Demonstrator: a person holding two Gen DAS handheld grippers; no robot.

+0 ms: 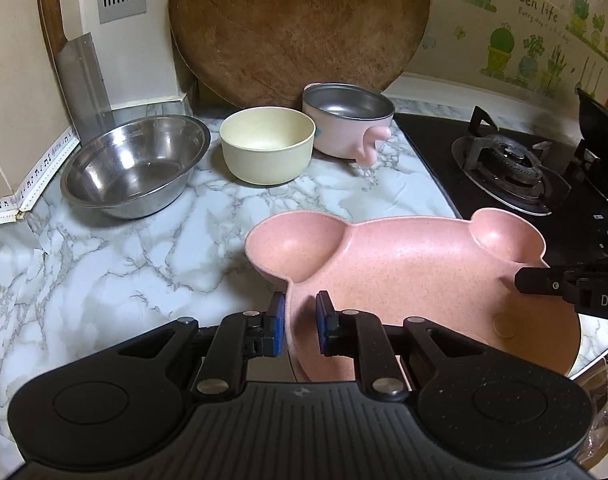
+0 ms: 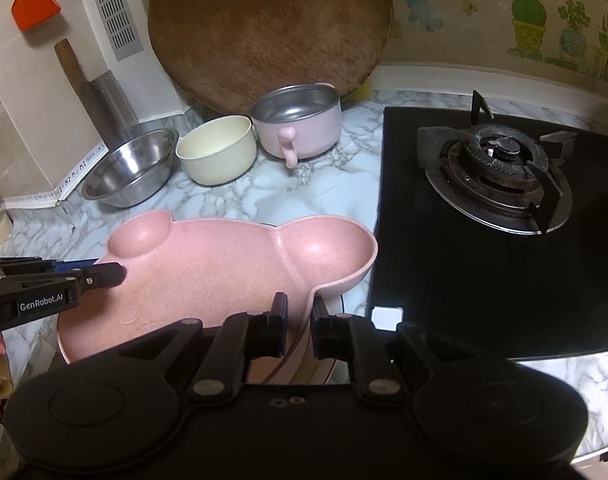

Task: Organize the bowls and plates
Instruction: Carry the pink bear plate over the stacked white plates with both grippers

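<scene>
The left tongs (image 1: pixel 300 324) are pinching the near-left rim of the pink bear-shaped plate (image 1: pixel 404 272), while the right tongs (image 2: pixel 298 328) are pinching its rim on the opposite, right side. The plate is hanging between them over the near part of the marble desk (image 1: pixel 124 272), just left of the black gas stove (image 2: pixel 504 200). Farther back, a steel bowl (image 1: pixel 134 164), a cream bowl (image 1: pixel 267 148) and a pink pot with a steel lining (image 1: pixel 346 120) are sitting in a row before a round wooden board (image 1: pixel 300 28) that is leaning on the wall.
</scene>
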